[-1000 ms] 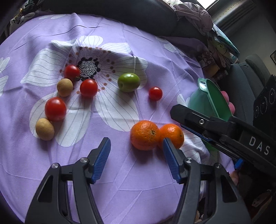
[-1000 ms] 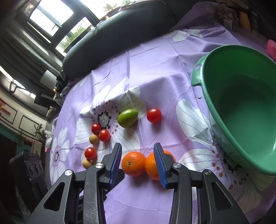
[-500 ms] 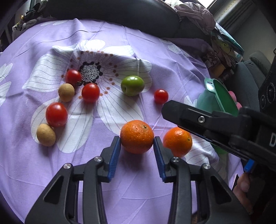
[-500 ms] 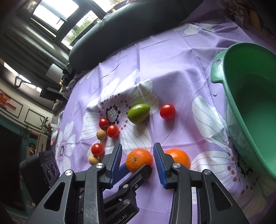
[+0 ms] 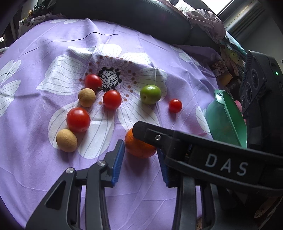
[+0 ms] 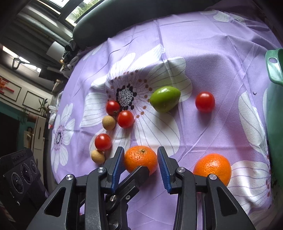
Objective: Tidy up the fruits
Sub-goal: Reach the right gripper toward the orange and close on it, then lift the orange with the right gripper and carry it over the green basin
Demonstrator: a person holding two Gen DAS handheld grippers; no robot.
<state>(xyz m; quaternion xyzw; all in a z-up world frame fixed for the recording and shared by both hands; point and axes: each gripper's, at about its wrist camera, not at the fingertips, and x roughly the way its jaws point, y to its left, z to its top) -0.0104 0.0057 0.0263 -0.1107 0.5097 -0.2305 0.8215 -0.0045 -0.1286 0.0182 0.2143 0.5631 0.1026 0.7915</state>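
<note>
On the purple flowered cloth, my left gripper (image 5: 140, 152) is shut on an orange (image 5: 138, 148), with a blue pad against each side. My right gripper (image 6: 140, 152) is open just above the same orange (image 6: 140, 158), which its pads frame in the right wrist view. One right finger (image 5: 152, 134) crosses over the fruit's top. A left finger (image 6: 139, 174) shows under the fruit. A second orange (image 6: 212, 168) lies to the right, hidden in the left wrist view. A green basin (image 6: 275, 106) stands at the right edge.
A green fruit (image 5: 150, 94), a small tomato (image 5: 175, 105), three bigger tomatoes around (image 5: 112, 99) and two tan round fruits (image 5: 86, 97) lie farther back on the cloth. A black cushion (image 5: 123, 16) borders the far side. The basin's rim (image 5: 224, 122) rises at the right.
My left jaws closed from wide apart onto the left orange, which now sits apart from the other orange. My right gripper swung left, from over the right orange to over the held one.
</note>
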